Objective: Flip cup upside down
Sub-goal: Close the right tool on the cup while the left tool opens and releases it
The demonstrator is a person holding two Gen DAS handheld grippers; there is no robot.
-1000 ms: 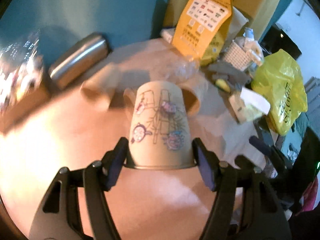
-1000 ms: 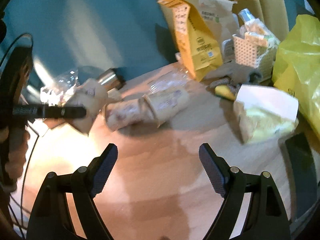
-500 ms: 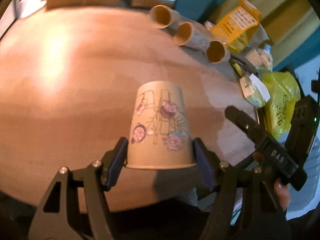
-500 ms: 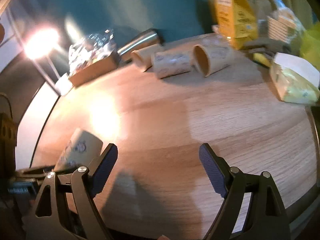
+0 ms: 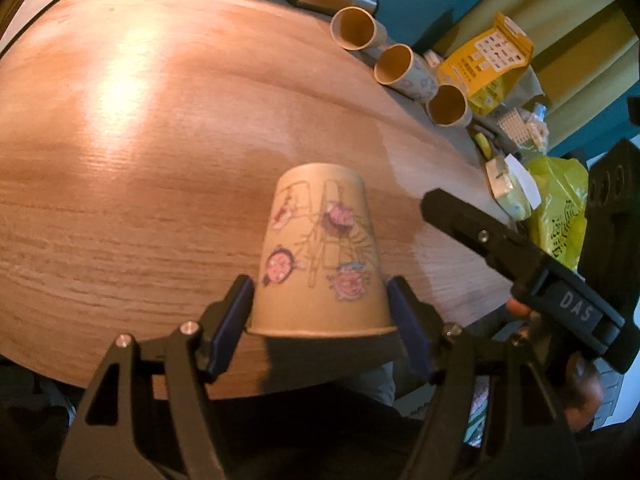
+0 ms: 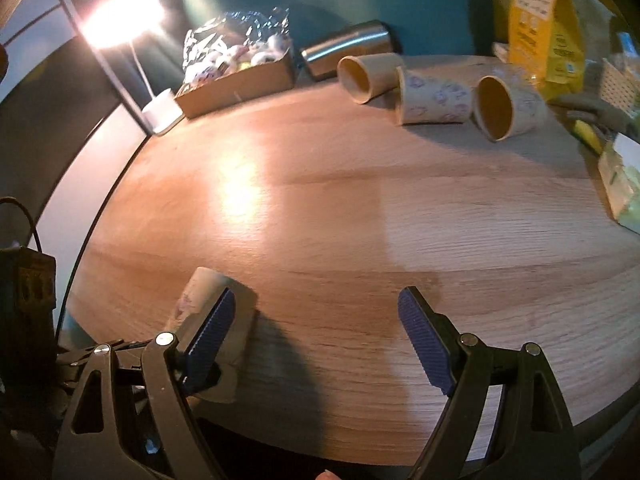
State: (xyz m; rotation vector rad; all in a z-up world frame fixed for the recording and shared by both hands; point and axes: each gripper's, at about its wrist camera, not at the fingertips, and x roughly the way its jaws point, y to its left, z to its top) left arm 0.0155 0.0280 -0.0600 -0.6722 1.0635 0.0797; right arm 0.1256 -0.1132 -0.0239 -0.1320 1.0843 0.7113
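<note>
My left gripper [image 5: 320, 320] is shut on a beige paper cup [image 5: 320, 248] with cartoon pictures, gripped at its rim end, base pointing away from me, over the near edge of the round wooden table [image 5: 140, 140]. The same cup shows in the right wrist view [image 6: 200, 292], partly behind my right gripper's left finger. My right gripper [image 6: 316, 340] is open and empty above the table's near part. It shows in the left wrist view as a black body [image 5: 520, 264] to the right of the cup.
Three paper cups lie on their sides at the far edge [image 6: 364, 72] [image 6: 432, 96] [image 6: 504, 106]. Behind them lie a steel flask [image 6: 348, 48], a cardboard tray of foil snacks [image 6: 240, 68], a yellow bag [image 6: 540, 12] and a lamp [image 6: 160, 110]. A yellow plastic bag [image 5: 560, 208] sits at right.
My left gripper carried the cup from the far clutter back to the table's near edge. My right gripper pulled back too, and the view widened over the table.
</note>
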